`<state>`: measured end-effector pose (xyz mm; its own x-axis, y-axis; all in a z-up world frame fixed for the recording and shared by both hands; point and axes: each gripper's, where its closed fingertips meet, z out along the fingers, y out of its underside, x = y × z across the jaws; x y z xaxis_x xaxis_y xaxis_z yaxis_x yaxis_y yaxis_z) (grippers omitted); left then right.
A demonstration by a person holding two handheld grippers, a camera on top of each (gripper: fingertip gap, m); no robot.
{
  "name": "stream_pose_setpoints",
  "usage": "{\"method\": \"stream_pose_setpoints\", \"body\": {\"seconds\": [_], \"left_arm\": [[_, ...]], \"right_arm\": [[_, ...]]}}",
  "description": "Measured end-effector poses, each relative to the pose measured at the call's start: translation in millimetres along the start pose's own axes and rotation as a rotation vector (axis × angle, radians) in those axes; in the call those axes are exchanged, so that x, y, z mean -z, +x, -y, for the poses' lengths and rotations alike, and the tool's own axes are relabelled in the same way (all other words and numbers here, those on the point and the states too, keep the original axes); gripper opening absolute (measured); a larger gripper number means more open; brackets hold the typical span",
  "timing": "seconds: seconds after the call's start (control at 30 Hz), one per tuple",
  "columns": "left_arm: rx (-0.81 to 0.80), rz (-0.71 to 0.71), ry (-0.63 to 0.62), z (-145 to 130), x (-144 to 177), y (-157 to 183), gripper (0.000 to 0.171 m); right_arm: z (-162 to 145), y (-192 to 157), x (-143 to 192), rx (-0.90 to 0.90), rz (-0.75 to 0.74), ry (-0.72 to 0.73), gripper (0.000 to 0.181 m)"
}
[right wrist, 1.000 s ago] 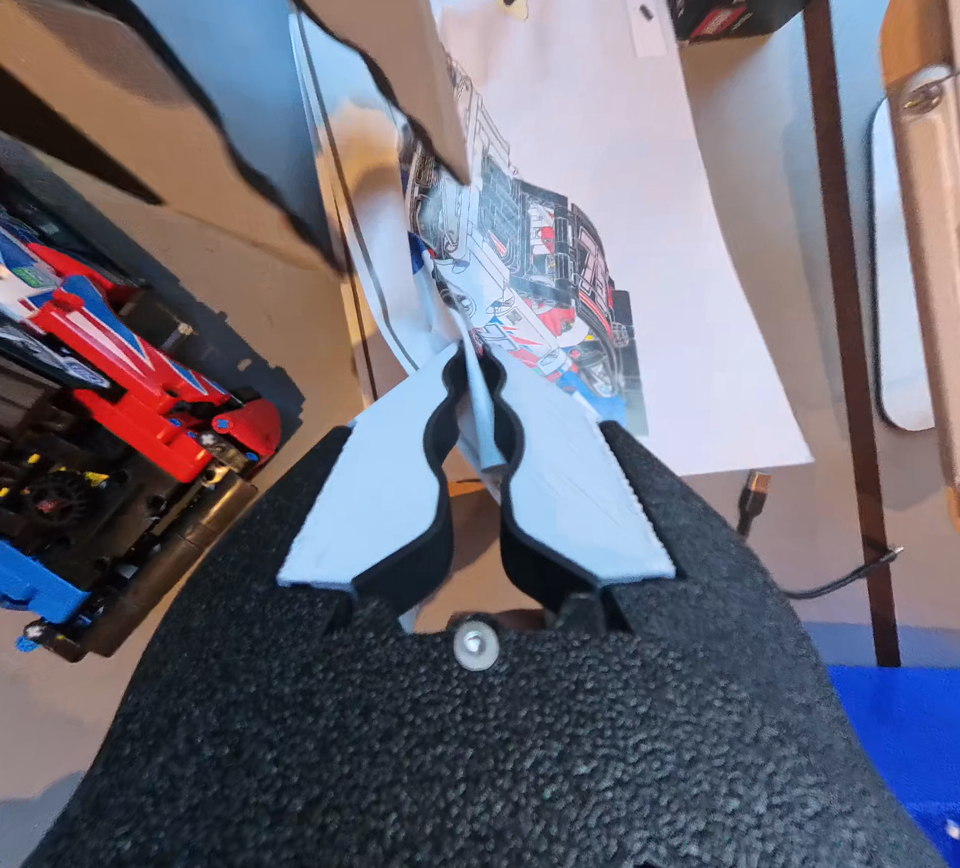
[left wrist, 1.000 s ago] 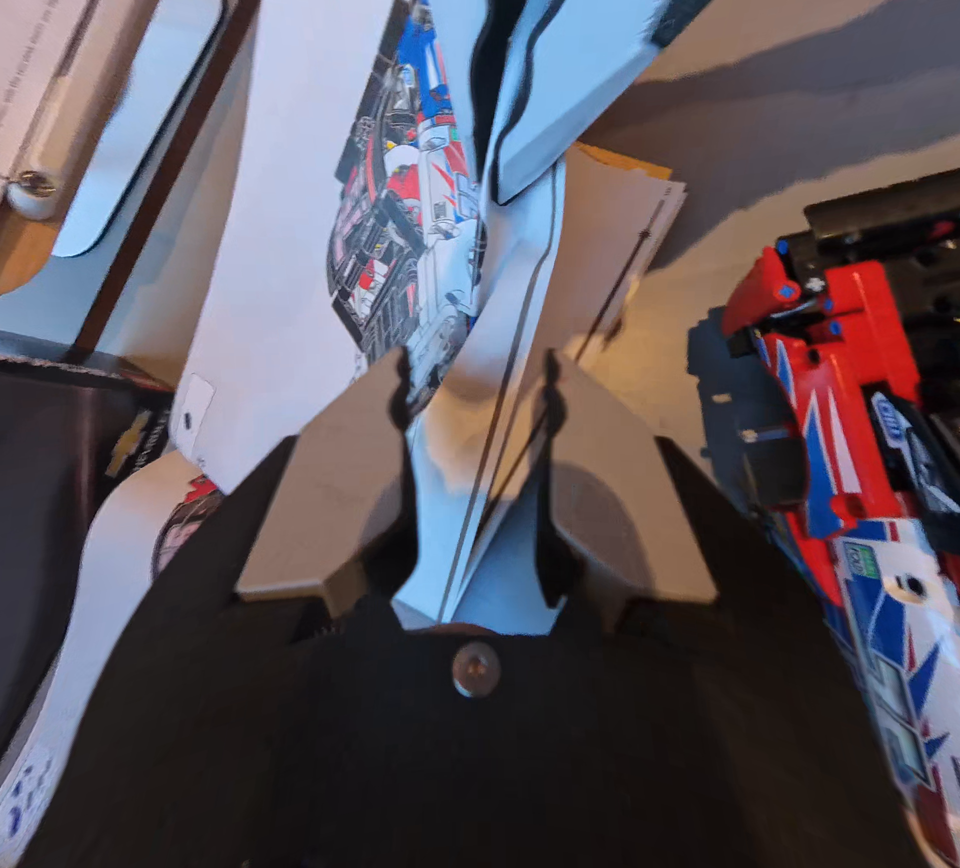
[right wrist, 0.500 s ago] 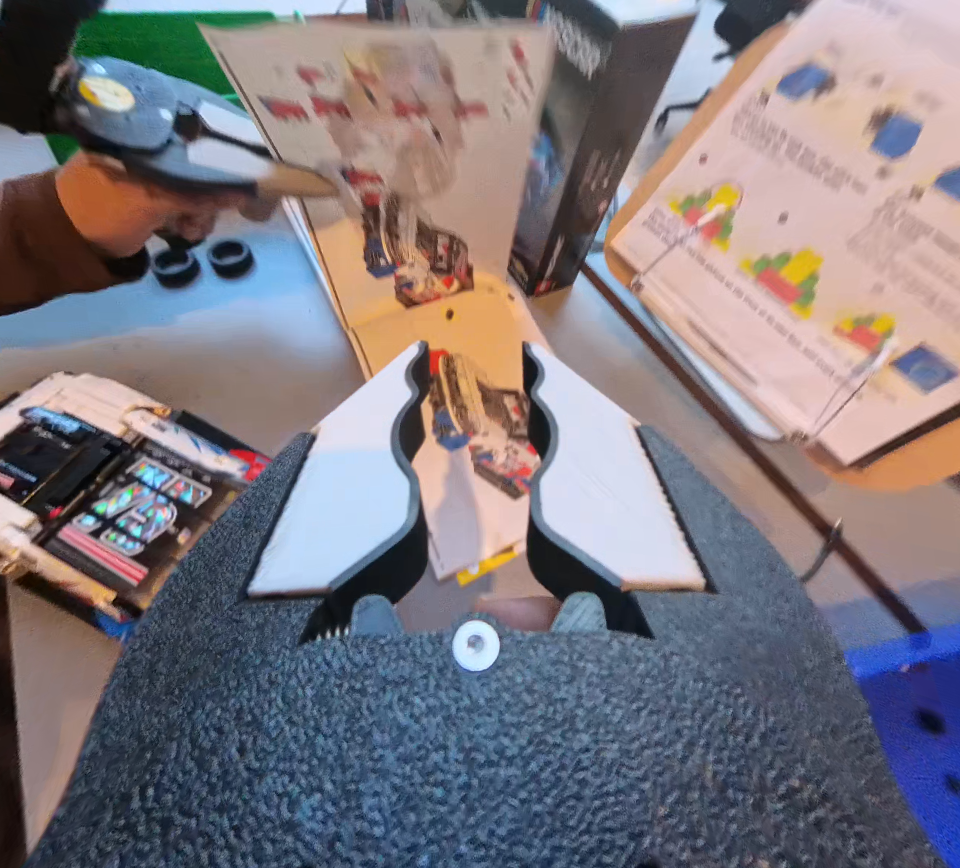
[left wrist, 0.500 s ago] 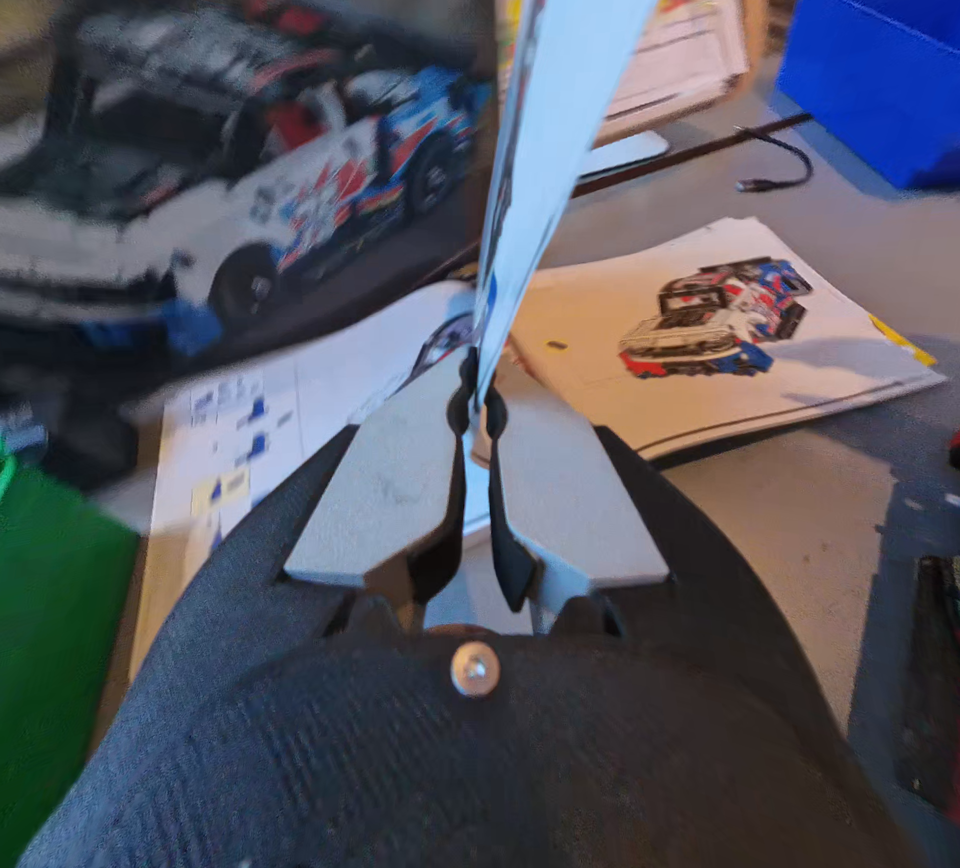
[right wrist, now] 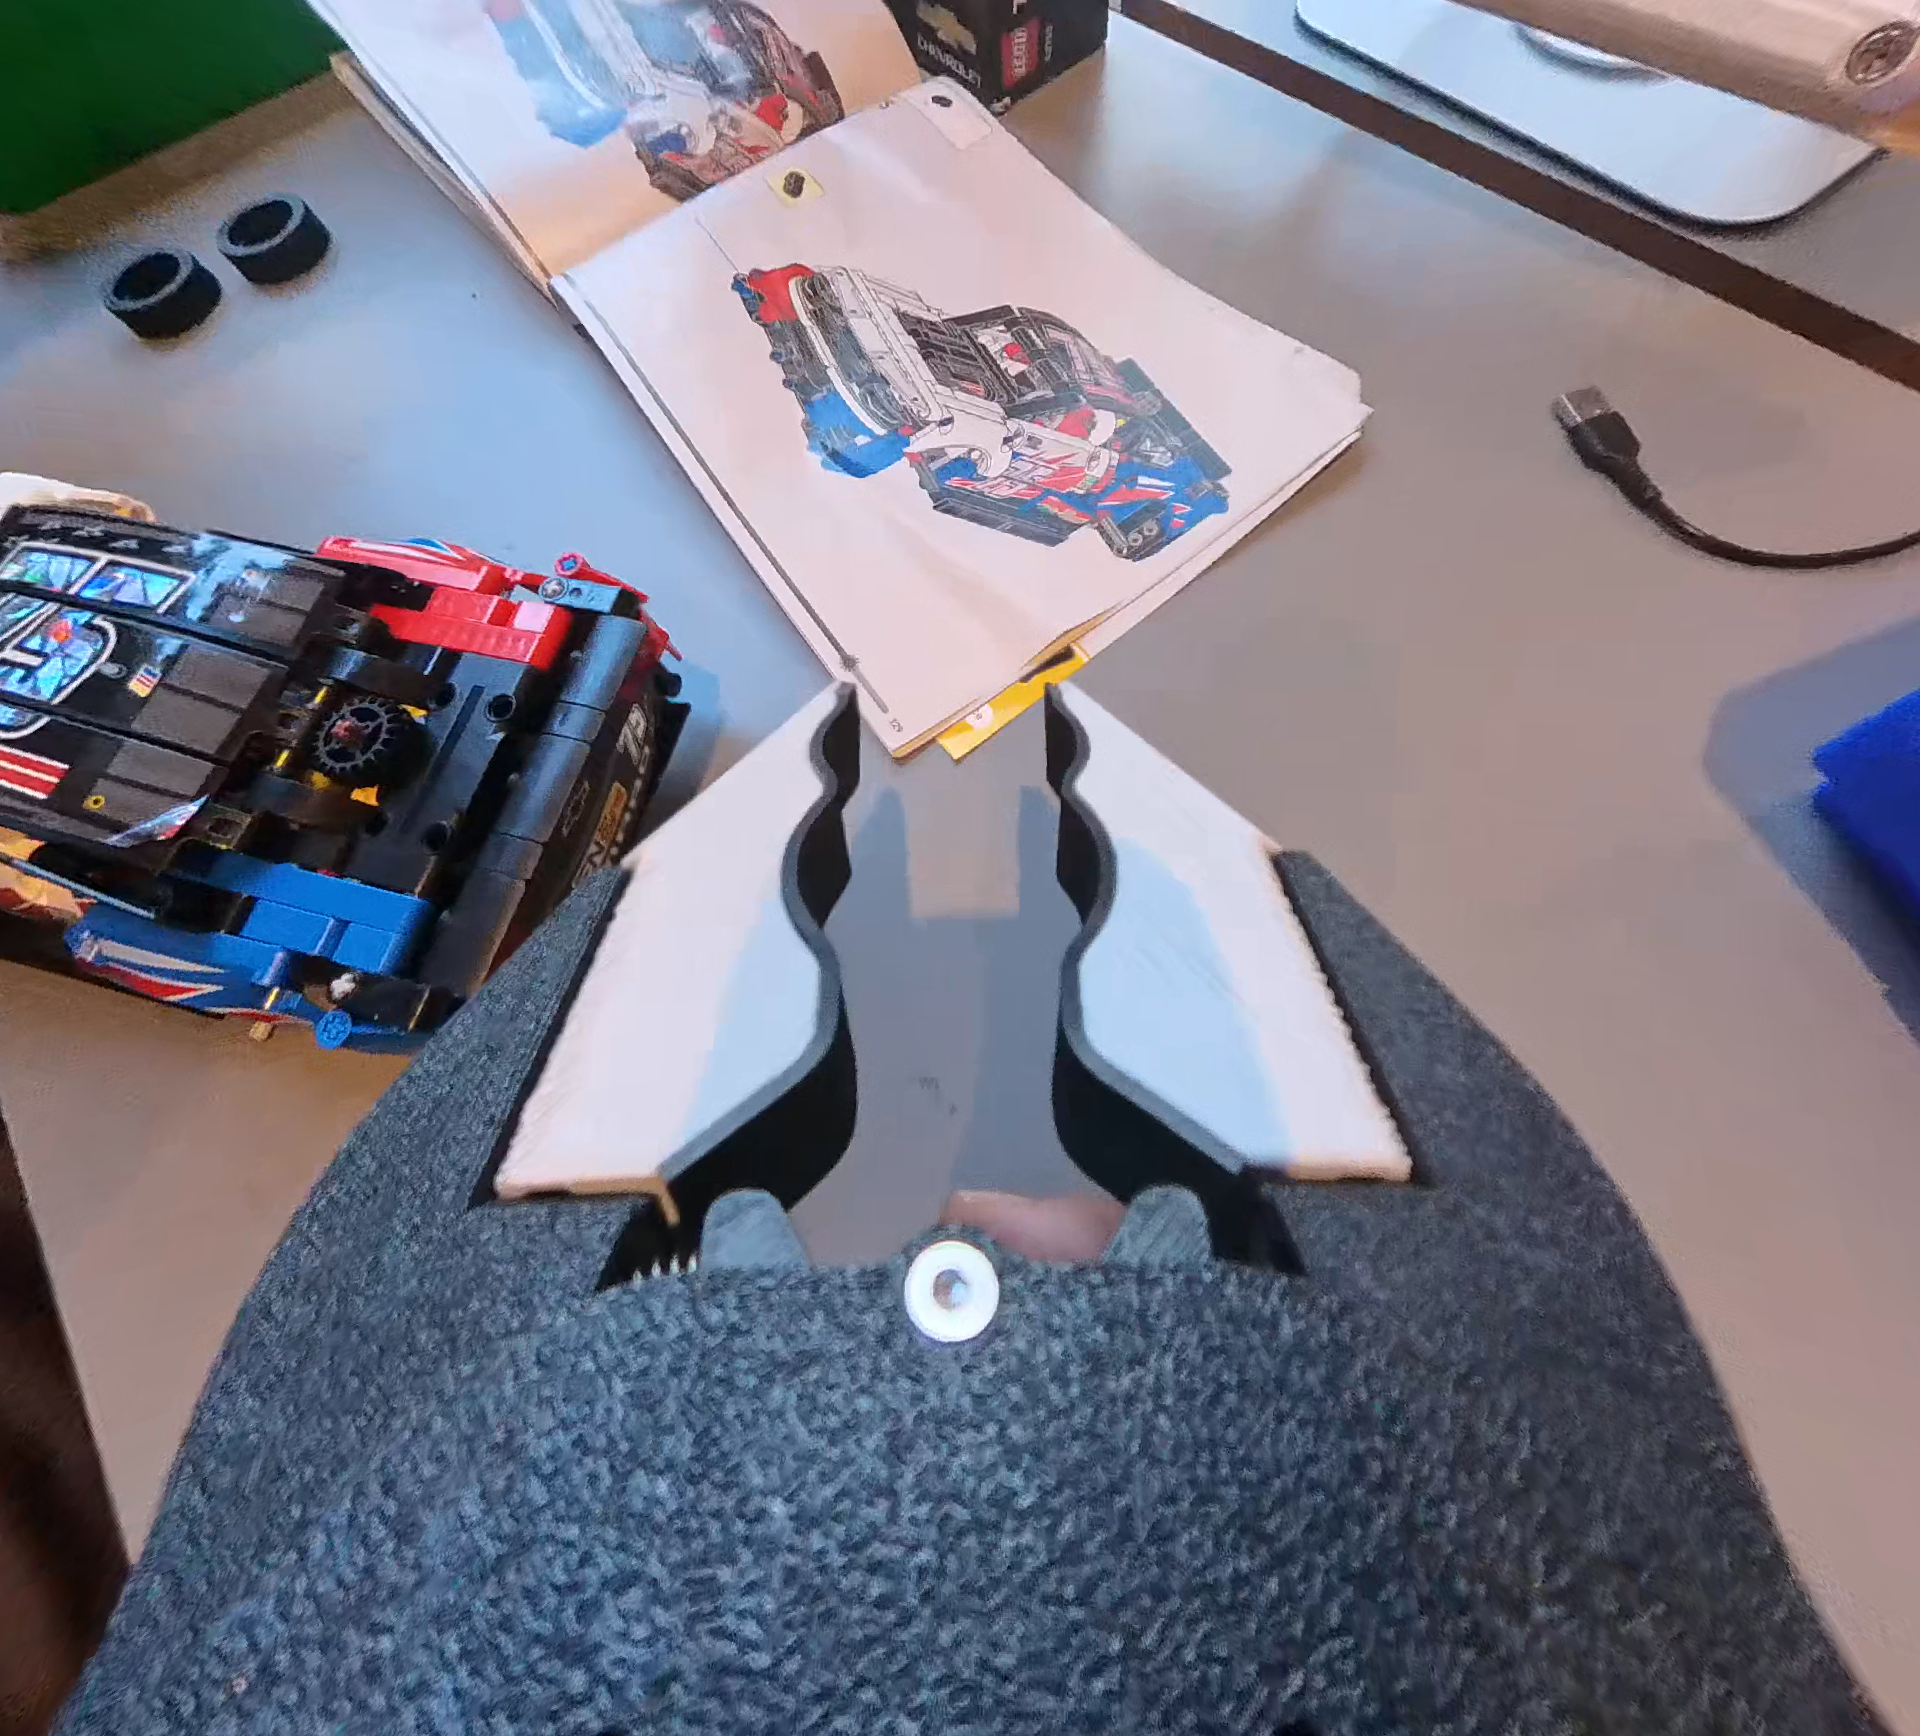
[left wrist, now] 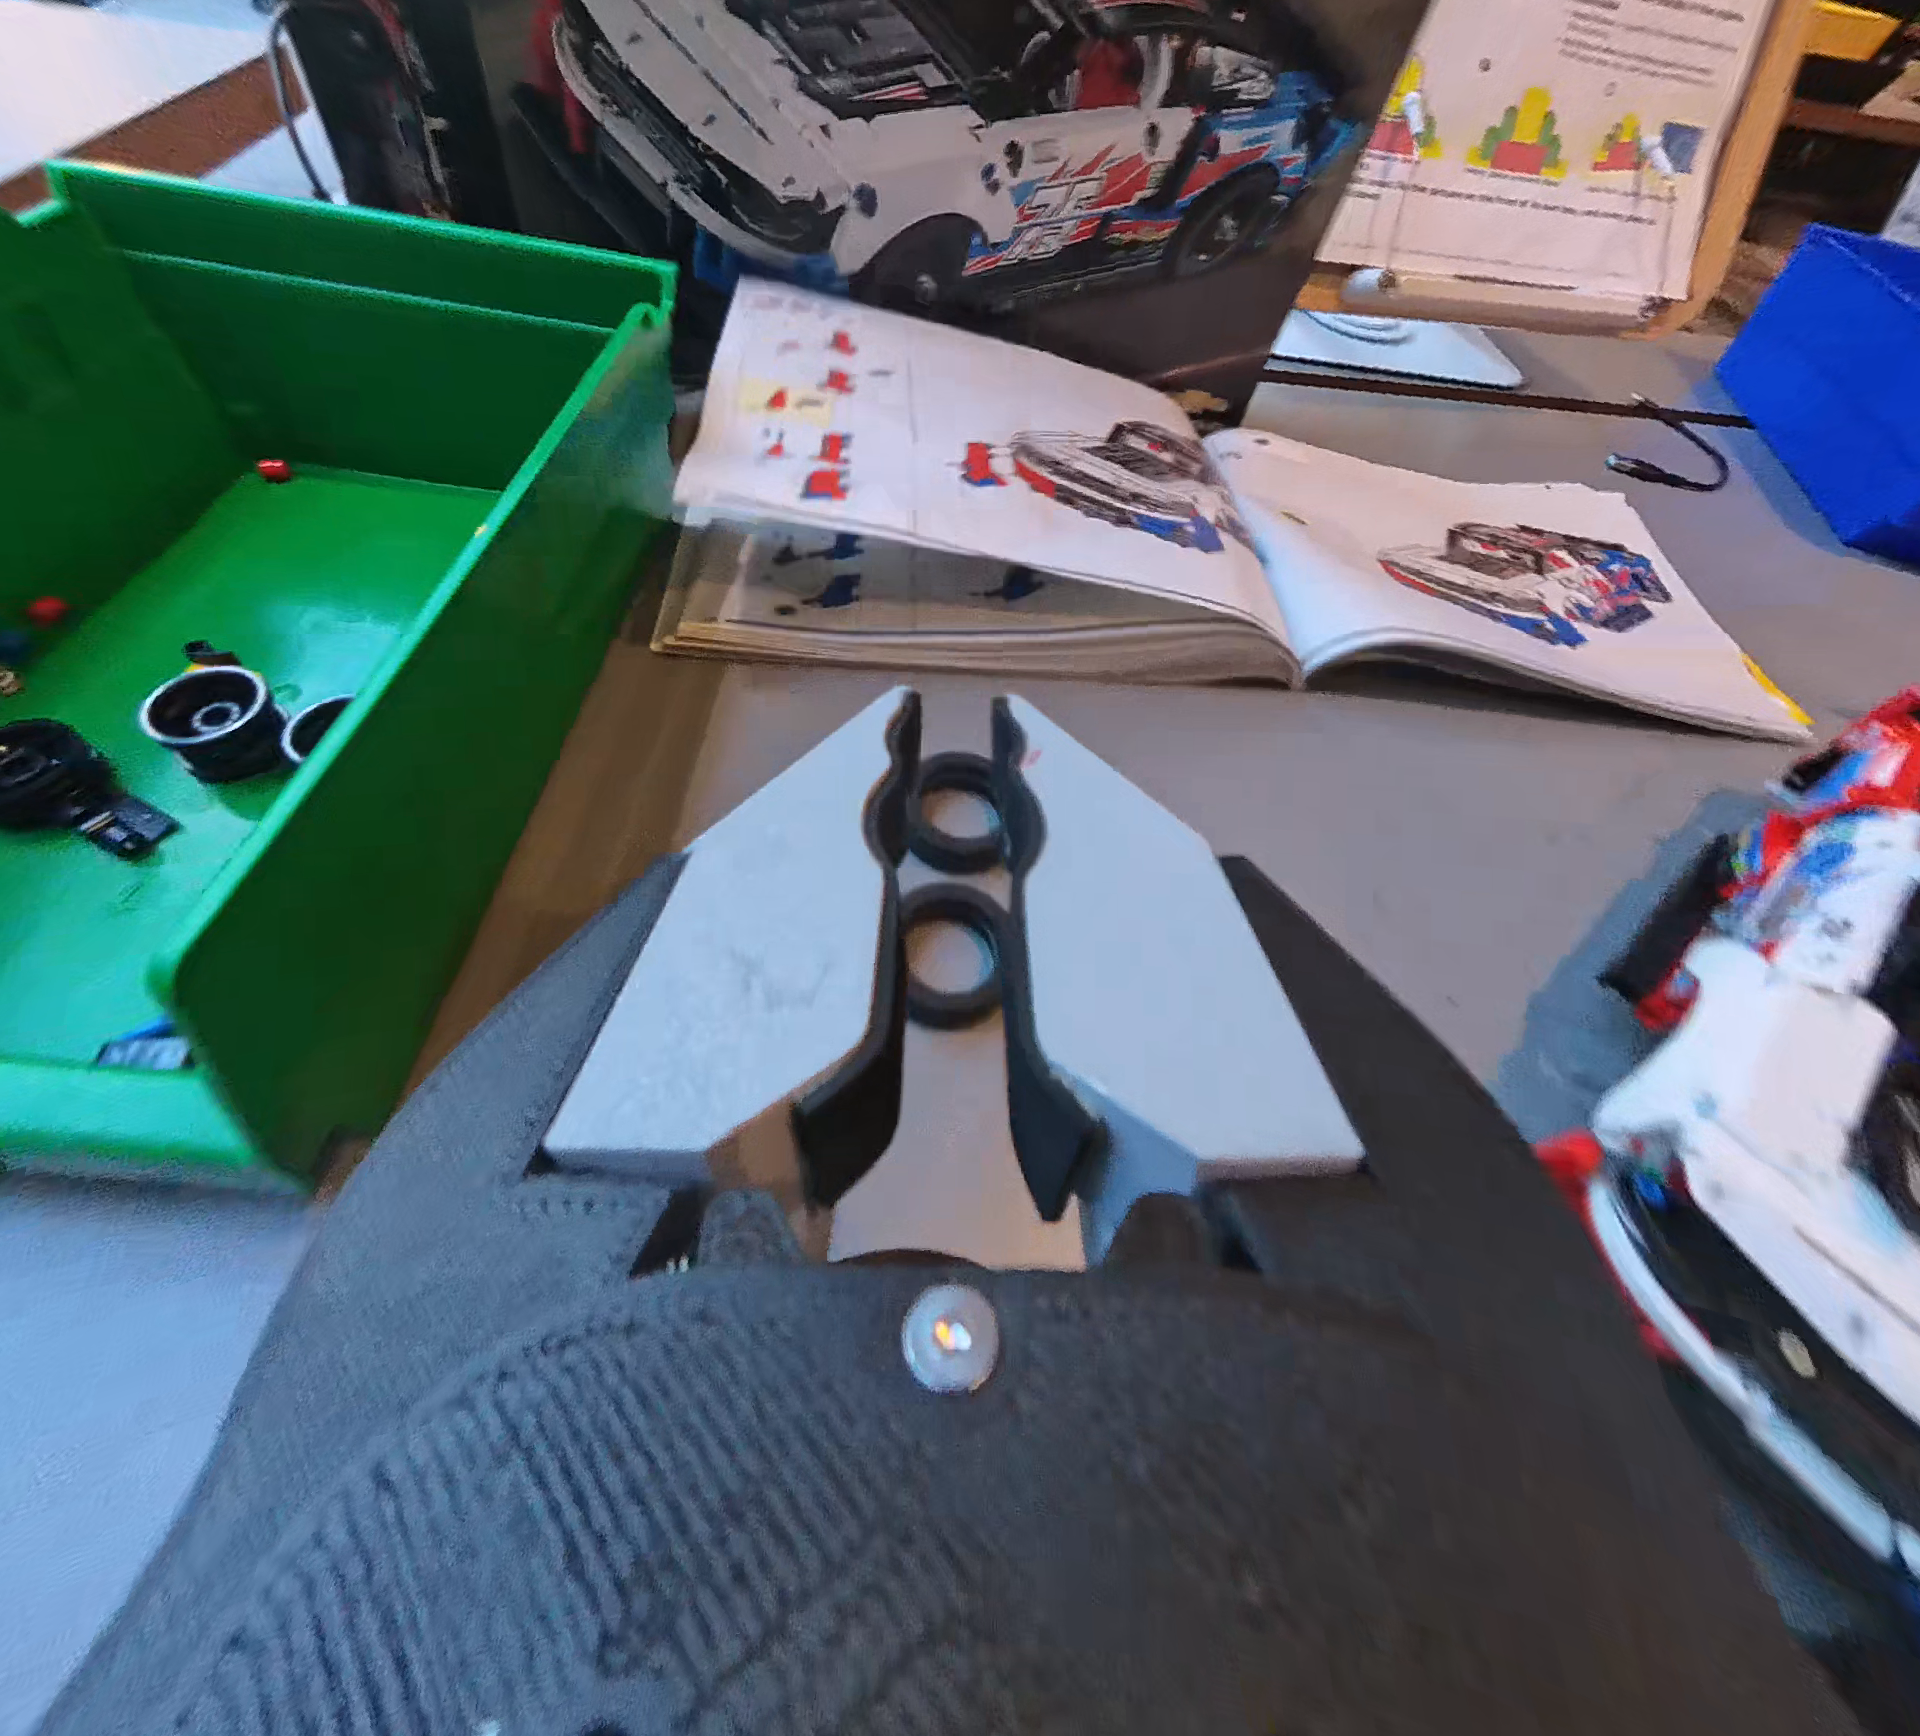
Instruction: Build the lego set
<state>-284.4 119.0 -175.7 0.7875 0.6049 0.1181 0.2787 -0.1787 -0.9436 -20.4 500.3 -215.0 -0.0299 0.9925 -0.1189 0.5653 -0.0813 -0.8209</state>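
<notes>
Tyres [left wrist: 954, 891] on table, between parted, empty fingers of left hand-held gripper [left wrist: 952, 712]; right one [right wrist: 951, 694] wide, empty.

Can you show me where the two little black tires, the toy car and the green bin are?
Tires [right wrist: 218, 263], right wrist view, between the pair.
Toy car [right wrist: 312, 751], right wrist view, its black underside.
Green bin [left wrist: 436, 668], left wrist view, its near side wall.

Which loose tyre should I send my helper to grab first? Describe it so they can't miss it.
Find the green bin at the table's far left; on the bare table beside it, left of the open booklet, lie two black tyres. Take the near tyre, the one closer to the car; unlike the bin's wheels, it has no rim.
</notes>
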Motion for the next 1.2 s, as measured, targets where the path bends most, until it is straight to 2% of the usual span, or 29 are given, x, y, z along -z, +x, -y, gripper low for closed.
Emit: {"method": "stream_pose_setpoints", "body": {"seconds": [0.13, 0.23, 0.4, 0.57, 0.67, 0.73, 0.8, 0.87, 1.0, 1.1, 1.2], "left_arm": [[-0.120, -0.030, -0.017, -19.4, 26.4, 16.9, 0.016], [-0.186, -0.038, -0.031, -36.1, 33.7, 23.2, 0.019], [-0.189, -0.152, -0.079, -62.4, 24.7, 30.6, 0.028], [-0.209, -0.232, -0.038, -64.6, 8.4, 22.2, 0.031], [-0.225, -0.350, -0.006, -57.9, 6.1, 28.4, 0.033], [-0.213, -0.425, -0.020, -58.2, 3.8, 31.9, 0.032], [-0.180, -0.569, -0.074, -63.6, 5.0, 43.2, 0.029], [-0.131, -0.663, -0.114, -65.8, 5.8, 48.9, 0.020], [-0.087, -0.788, -0.115, -63.3, 13.7, 56.8, 0.021], [-0.103, -0.860, -0.117, -64.6, 21.5, 64.2, 0.025], [-0.144, -0.941, -0.137, -69.9, 30.8, 74.1, 0.027]], "right_arm": [[-0.1, 0.3, -6.9, 0.004, -0.036, 0.042, 0.036], [-1.0, 1.0, -7.2, 0.002, -0.077, 0.101, 0.036], [-13.6, 4.5, -3.1, -0.004, -0.149, 0.185, 0.037], [-21.9, 2.6, 2.5, 0.035, -0.225, 0.279, 0.044], [-11.9, 3.1, 13.7, 0.128, -0.338, 0.363, 0.043], [-13.4, -0.6, 9.2, 0.185, -0.355, 0.340, 0.043], [-16.7, 0.4, 2.7, 0.210, -0.374, 0.297, 0.045], [-18.3, 2.9, -1.2, 0.217, -0.387, 0.272, 0.045], [-16.2, 14.5, 4.2, 0.192, -0.459, 0.287, 0.045], [-13.6, 23.5, 22.3, 0.152, -0.567, 0.346, 0.039], [-23.6, -0.1, 38.8, 0.002, -0.515, 0.391, 0.046]]}}
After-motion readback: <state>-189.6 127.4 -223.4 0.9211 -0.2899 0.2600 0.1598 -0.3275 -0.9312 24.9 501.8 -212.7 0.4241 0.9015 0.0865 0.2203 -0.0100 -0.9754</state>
